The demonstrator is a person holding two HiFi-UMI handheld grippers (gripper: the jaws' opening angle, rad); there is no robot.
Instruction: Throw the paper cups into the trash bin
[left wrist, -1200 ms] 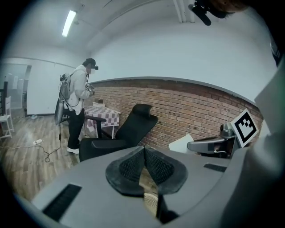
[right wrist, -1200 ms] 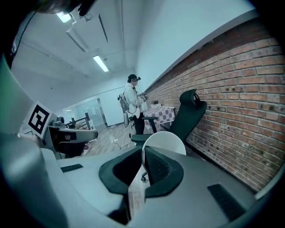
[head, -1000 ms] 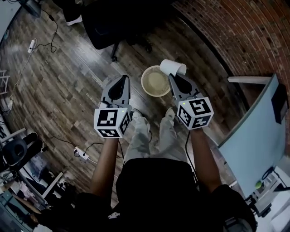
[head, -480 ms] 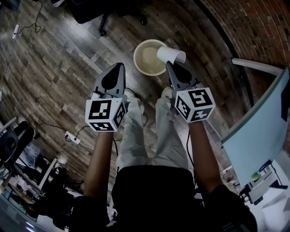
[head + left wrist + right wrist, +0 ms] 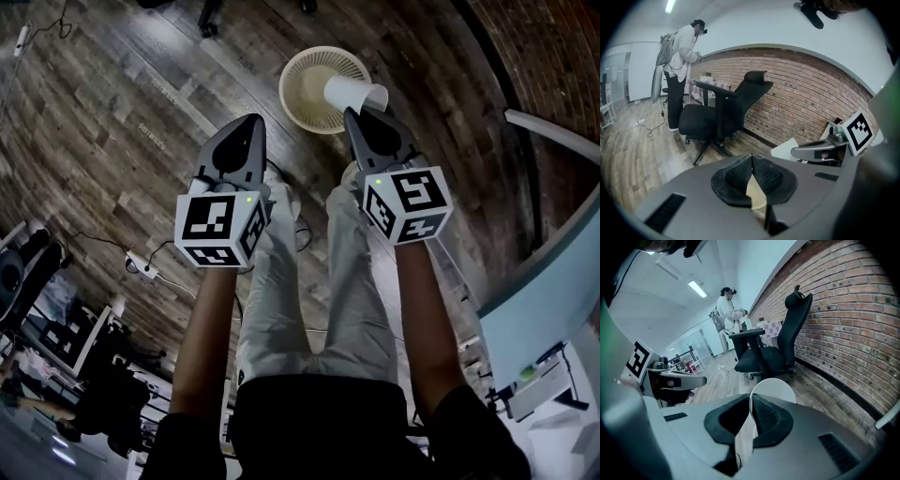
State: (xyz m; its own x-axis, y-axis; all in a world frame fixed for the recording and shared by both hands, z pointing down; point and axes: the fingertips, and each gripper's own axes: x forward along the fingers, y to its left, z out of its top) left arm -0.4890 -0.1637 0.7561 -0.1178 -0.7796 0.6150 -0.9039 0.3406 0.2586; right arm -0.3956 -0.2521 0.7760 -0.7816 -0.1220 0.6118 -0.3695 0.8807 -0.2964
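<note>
A white paper cup (image 5: 353, 91) lies on its side in my right gripper (image 5: 352, 112), whose jaws are shut on its wall. The cup hangs over the right part of a beige mesh trash bin (image 5: 296, 71) that stands on the wooden floor. In the right gripper view the cup (image 5: 776, 389) sticks out past the pads of the right gripper (image 5: 751, 397). My left gripper (image 5: 248, 120) is level with it to the left of the bin, shut and empty. In the left gripper view its tips (image 5: 752, 157) meet, and the right gripper (image 5: 820, 151) shows beside it with the cup (image 5: 785, 147).
A black office chair (image 5: 717, 117) stands by the brick wall (image 5: 801, 89), with another person (image 5: 679, 51) behind it. A power strip with cables (image 5: 141, 265) lies on the floor at left. A pale desk (image 5: 553, 272) is at right. The holder's legs (image 5: 309, 281) are below the grippers.
Both grippers have sunk toward the floor side by side. The cup, still held, has gone from the bin's far right edge to over its right part.
</note>
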